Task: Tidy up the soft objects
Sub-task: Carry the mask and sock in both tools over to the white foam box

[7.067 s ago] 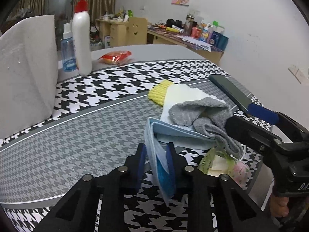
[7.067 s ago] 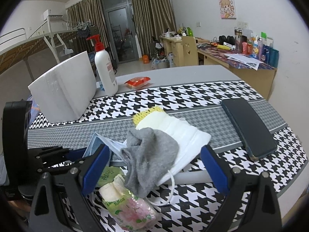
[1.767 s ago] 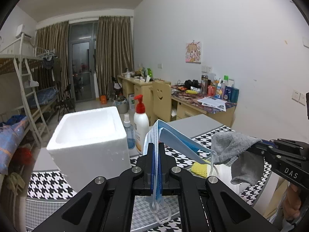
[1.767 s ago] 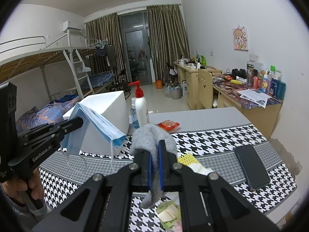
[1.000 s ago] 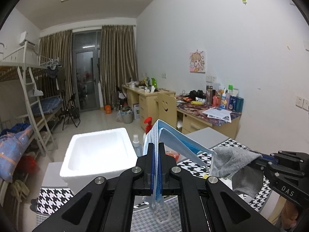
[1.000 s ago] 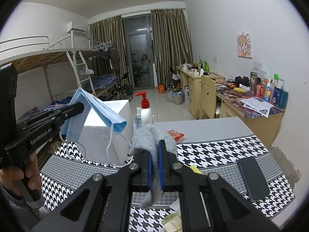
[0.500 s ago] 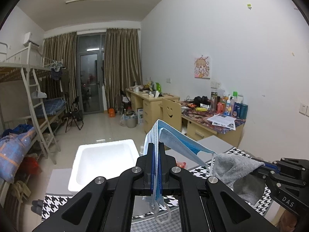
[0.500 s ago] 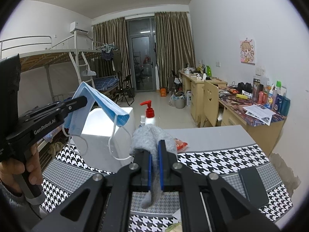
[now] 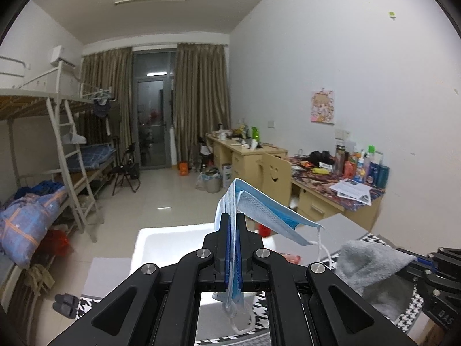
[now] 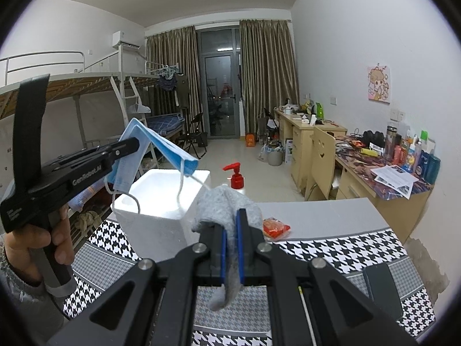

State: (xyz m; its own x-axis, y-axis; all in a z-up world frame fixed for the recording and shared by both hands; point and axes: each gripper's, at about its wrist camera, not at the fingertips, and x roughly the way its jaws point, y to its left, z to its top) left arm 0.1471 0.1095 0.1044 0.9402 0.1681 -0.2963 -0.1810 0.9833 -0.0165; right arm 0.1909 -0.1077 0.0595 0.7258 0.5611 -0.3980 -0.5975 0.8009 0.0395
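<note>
Two soft things are held up above the counter point(image 10: 331, 219).
A blue face mask point(image 9: 259, 207) is pinched by the left tongs point(image 9: 232, 230); a grey sock point(image 10: 227, 210) is pinched by the right tongs point(image 10: 231, 227).

face mask point(image 9: 260, 209): pleated non-woven cloth, matt, thin elastic loops | sock point(image 10: 227, 204): fuzzy grey knit | left gripper point(image 9: 232, 219): matt black plastic, bright metal pins | box point(image 10: 161, 201): white foam, grainy, at 10 o'clock of the sock | tablecloth point(image 10: 331, 248): smooth houndstooth print | phone point(image 10: 380, 285): glossy black
</note>
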